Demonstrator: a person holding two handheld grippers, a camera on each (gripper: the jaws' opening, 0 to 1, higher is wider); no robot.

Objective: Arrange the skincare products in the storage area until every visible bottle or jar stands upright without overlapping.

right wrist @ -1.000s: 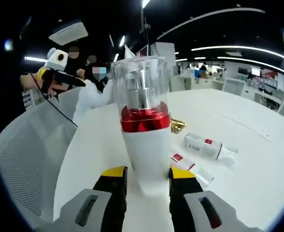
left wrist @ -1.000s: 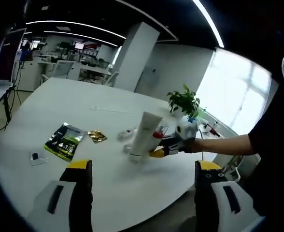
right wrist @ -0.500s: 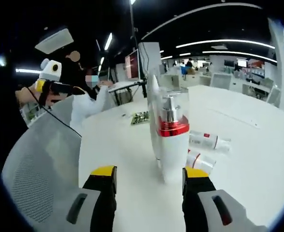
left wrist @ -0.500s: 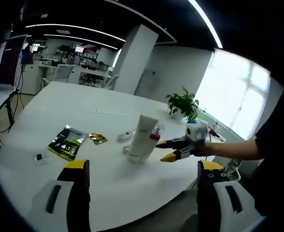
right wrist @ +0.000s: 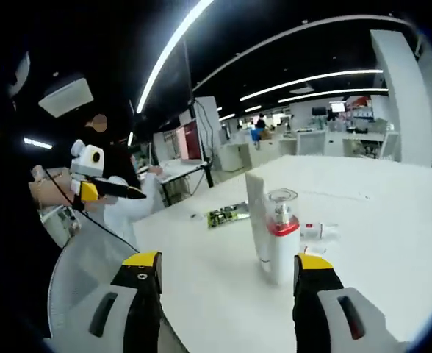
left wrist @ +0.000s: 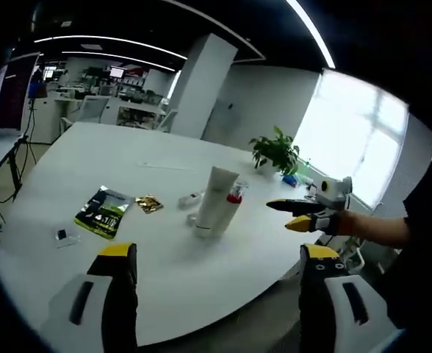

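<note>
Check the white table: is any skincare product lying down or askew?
Yes. A small clear bottle with a red label lies on its side on the white table, behind the upright red-collared pump bottle and white tube.

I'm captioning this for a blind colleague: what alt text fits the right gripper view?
A red-collared pump bottle and a tall white tube stand upright together on a white table, beyond the open right gripper. A small bottle lies behind them, and the left gripper shows at left.

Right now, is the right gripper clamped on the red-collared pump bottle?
No: the right gripper is open and drawn back, and the pump bottle stands free on the white table.
</note>
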